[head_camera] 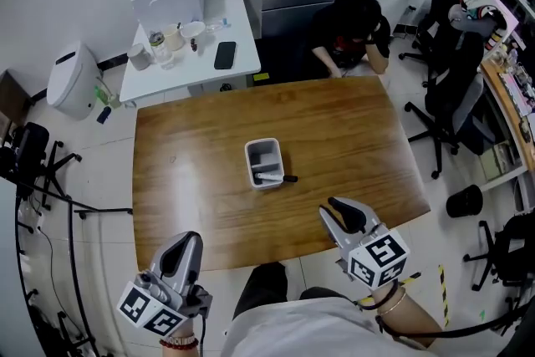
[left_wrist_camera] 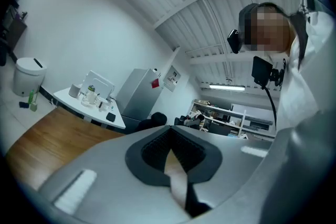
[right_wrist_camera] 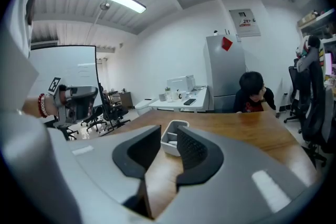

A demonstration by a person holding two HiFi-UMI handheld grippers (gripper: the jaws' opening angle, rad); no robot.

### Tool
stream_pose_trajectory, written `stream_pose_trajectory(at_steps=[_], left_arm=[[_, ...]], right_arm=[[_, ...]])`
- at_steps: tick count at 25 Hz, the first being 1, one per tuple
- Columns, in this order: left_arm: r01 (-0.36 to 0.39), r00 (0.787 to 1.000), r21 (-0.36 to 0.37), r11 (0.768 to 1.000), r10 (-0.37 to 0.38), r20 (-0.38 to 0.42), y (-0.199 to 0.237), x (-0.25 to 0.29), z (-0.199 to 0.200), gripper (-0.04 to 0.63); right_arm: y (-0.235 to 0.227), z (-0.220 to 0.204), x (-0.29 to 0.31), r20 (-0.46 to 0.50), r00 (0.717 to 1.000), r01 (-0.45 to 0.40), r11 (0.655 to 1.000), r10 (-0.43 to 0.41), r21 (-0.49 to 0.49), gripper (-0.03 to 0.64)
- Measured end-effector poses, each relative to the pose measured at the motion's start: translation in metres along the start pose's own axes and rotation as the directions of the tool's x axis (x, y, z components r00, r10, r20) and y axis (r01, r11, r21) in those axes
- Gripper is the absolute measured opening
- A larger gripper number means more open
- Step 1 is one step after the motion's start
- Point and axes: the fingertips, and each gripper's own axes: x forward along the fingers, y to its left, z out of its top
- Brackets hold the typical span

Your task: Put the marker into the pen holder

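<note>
Marker (head_camera: pixel 284 178) first: it sits well ahead of my right gripper (head_camera: pixel 338 211) and slightly to its left. It lies across the near end of the pen holder (head_camera: pixel 262 148), its dark end poking over the rim on the gripper's side. I can't tell whether that end rests on the table (head_camera: pixel 351 138). The right gripper's jaws stand apart with nothing between them but a view of the holder. My left gripper (head_camera: pixel 185 245) hangs off the near table edge, pads meeting at the tips, empty. I judge the drop as made but untidy. Next I'd reach forward with the right gripper, close on the protruding end and tip it up so the marker slides fully inside, taking care not to shove the light holder.
</note>
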Motion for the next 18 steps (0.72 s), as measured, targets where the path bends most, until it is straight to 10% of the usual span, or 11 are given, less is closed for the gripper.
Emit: stream_pose_trajectory(at_steps=[11,18], left_arm=[[0.038,0.999,-0.113,0.993,-0.038,0.008,-0.130,-0.058,-0.077,-0.006],[0.060,0.998,-0.023,0.998,-0.060,-0.027,-0.229,-0.109,-0.136,-0.006]], right_arm=[[-0.021,-0.072,-0.188,0.020,0.975,0.218,0.970,-0.221,0.107,0.006],[0.020,-0.117,-0.298,0.092,0.985,0.135,0.986,-0.144,0.100,-0.005]])
